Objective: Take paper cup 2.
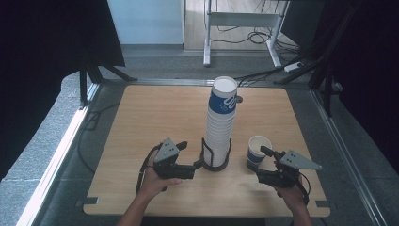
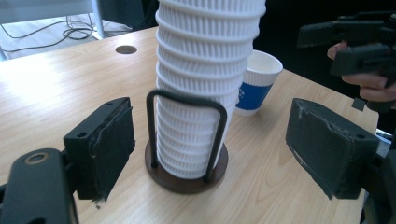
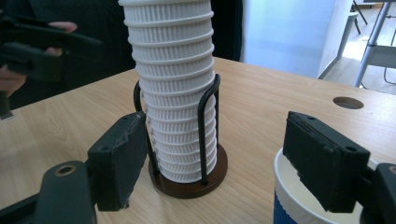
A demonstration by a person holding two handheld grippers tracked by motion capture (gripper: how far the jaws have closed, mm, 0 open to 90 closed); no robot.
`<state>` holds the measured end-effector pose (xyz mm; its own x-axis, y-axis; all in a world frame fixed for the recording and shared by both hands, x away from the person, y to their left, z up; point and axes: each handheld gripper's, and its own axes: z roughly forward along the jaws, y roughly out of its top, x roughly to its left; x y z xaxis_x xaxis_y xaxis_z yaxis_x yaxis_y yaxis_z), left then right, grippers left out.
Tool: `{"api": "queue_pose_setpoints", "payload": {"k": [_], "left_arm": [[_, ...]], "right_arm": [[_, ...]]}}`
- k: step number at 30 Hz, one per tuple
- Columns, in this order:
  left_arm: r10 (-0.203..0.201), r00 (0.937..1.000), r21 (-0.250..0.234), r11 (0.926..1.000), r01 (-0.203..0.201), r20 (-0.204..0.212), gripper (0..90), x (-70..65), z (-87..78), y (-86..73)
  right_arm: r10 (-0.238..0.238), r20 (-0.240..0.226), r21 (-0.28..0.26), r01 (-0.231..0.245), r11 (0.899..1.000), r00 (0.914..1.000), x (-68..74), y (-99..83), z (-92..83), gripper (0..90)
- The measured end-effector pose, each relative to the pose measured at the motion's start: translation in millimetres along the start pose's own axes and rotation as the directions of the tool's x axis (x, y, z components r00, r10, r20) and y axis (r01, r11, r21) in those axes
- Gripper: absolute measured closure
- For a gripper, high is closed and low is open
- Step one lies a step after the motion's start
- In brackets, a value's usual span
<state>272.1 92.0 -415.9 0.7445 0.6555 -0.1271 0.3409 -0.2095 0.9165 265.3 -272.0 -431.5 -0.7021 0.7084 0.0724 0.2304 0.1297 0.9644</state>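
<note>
Paper cup [image 1: 258, 151]: blue band with white logo, lettering too small to read.

A tall stack of ribbed white paper cups [image 1: 220, 127], topped by a blue-banded one, stands upright in a dark wire holder [image 1: 216, 159] at frame centre, with a single blue-and-white cup [image 1: 258, 151] upright just right of it.

Single cup [image 1: 259, 151] right of cup stack [image 1: 220, 123]

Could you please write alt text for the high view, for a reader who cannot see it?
A tall stack of paper cups stands in a dark wire holder on a wooden table. The left gripper reaches its base; the right gripper is at a single blue-and-white cup.
</note>
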Motion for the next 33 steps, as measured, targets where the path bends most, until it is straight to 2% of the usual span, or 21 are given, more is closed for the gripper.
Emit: {"api": "queue_pose_setpoints", "payload": {"k": [5, 11, 13, 21, 25, 28, 31, 33], "left_arm": [[0.027, 0.9995, -0.003, 0.9996, -0.027, 0.016, 15.9, 1.8, 8.9, 13.5], [0.039, 0.9984, -0.018, 0.9991, -0.039, 0.042, 15.3, 3.6, 16.4, 29.0], [0.032, 0.9986, -0.026, 0.9992, -0.031, 0.042, 14.4, 5.6, 20.0, 35.3], [0.028, 0.9989, -0.009, 0.9996, -0.027, 0.038, 9.9, 11.4, 31.9, 41.8], [0.039, 0.9985, 0.002, 0.9993, -0.039, 0.039, 6.7, 11.5, 41.2, 46.5], [0.050, 0.9969, -0.002, 0.9987, -0.050, 0.061, 5.7, 11.5, 47.6, 50.4], [0.069, 0.9964, 0.002, 0.9976, -0.070, 0.048, 4.4, 10.2, 55.4, 53.2], [0.074, 0.9955, 0.004, 0.9972, -0.074, 0.059, 4.4, 9.5, 61.1, 54.8]], "right_arm": [[-0.008, -0.007, -0.002, 0.008, 1.000, 0.9999, 1.2, 1.3, -0.2, 22.4], [-0.018, -0.010, 0.001, 0.018, 1.000, 0.9998, 1.2, 1.0, 0.6, 22.4], [-0.022, -0.012, 0.004, 0.022, 1.000, 0.9997, 1.5, 0.9, 0.6, 22.3], [-0.010, -0.028, -0.002, 0.010, 1.000, 0.9996, 1.9, 0.8, 2.4, 22.3], [-0.015, -0.035, 0.003, 0.015, 1.000, 0.9993, 4.1, 1.1, 4.8, 22.1], [-0.018, -0.037, 0.005, 0.018, 1.000, 0.9991, 4.5, 1.1, 5.2, 22.2], [-0.010, -0.047, 0.007, 0.010, 1.000, 0.9988, 4.9, 1.1, 6.0, 22.3], [-0.010, -0.049, 0.007, 0.011, 1.000, 0.9987, 5.3, 1.3, 6.2, 22.2]]}}
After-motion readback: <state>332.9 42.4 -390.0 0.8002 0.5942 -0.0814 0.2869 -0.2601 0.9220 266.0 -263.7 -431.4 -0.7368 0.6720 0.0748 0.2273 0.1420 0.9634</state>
